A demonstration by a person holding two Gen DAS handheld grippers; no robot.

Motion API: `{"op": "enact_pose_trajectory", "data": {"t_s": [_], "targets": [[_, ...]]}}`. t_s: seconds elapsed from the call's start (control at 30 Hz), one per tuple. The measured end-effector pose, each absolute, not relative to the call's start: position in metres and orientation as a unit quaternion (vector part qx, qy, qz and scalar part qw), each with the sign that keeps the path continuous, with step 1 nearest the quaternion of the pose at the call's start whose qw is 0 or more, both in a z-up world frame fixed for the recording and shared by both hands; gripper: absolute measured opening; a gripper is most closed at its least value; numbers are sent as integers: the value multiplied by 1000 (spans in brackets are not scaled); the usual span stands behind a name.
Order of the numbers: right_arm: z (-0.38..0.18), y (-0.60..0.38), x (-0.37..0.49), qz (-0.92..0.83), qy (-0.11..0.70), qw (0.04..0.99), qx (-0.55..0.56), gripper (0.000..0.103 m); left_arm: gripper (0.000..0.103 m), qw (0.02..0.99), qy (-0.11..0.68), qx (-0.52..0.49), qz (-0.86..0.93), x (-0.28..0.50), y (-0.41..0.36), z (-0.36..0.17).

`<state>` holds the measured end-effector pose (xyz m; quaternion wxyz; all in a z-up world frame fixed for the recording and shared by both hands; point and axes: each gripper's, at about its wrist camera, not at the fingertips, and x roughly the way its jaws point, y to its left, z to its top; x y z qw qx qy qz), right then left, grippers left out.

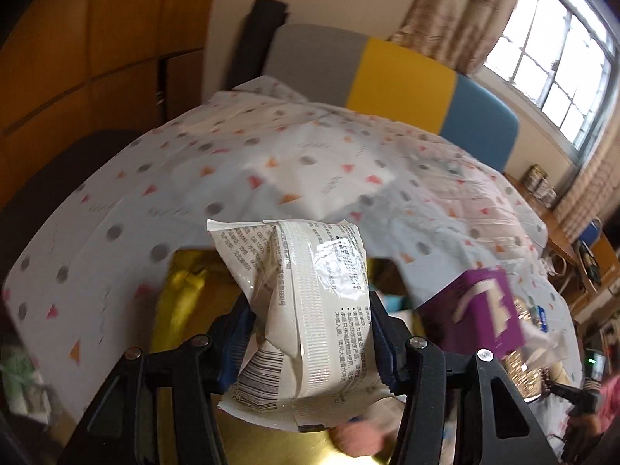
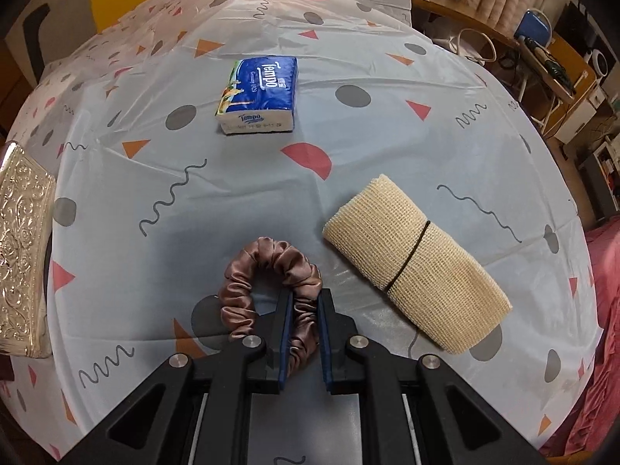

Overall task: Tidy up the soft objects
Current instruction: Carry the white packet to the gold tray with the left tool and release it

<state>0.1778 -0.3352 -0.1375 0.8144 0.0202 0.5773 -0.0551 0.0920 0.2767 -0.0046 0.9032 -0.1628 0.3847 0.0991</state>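
My left gripper (image 1: 310, 310) is shut on a white plastic packet (image 1: 310, 290) printed with black text and a barcode. It holds the packet in the air above a shiny gold container (image 1: 182, 298). The view is blurred by motion. In the right wrist view my right gripper (image 2: 306, 298) is shut on one side of a pink-brown satin scrunchie (image 2: 267, 263), and the rest of the loop lies on the patterned tablecloth (image 2: 155, 162). A blue tissue pack (image 2: 257, 93) lies further away, and a beige mesh roll (image 2: 416, 267) bound by a dark band lies to the right.
A gold embossed box (image 2: 23, 259) sits at the table's left edge. A purple box (image 1: 480, 310) stands right of the packet. A grey, yellow and blue chair back (image 1: 399, 73) rises behind the table. Shelves and clutter (image 2: 562, 62) fill the far right, and pink fabric (image 2: 604, 290) lies beside the table.
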Motion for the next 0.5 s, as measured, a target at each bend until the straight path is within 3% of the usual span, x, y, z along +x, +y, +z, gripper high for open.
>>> {"op": "enact_pose_trajectory", "data": {"t_s": [0.23,0.5], "targets": [[-138,-317,176,-58,574,817,-11,11,56,880,415,-201,112,39,286,-52],[-136,-303,168,-60,572,818,-15,11,57,860,460,-203,90,51,251,-97]]}}
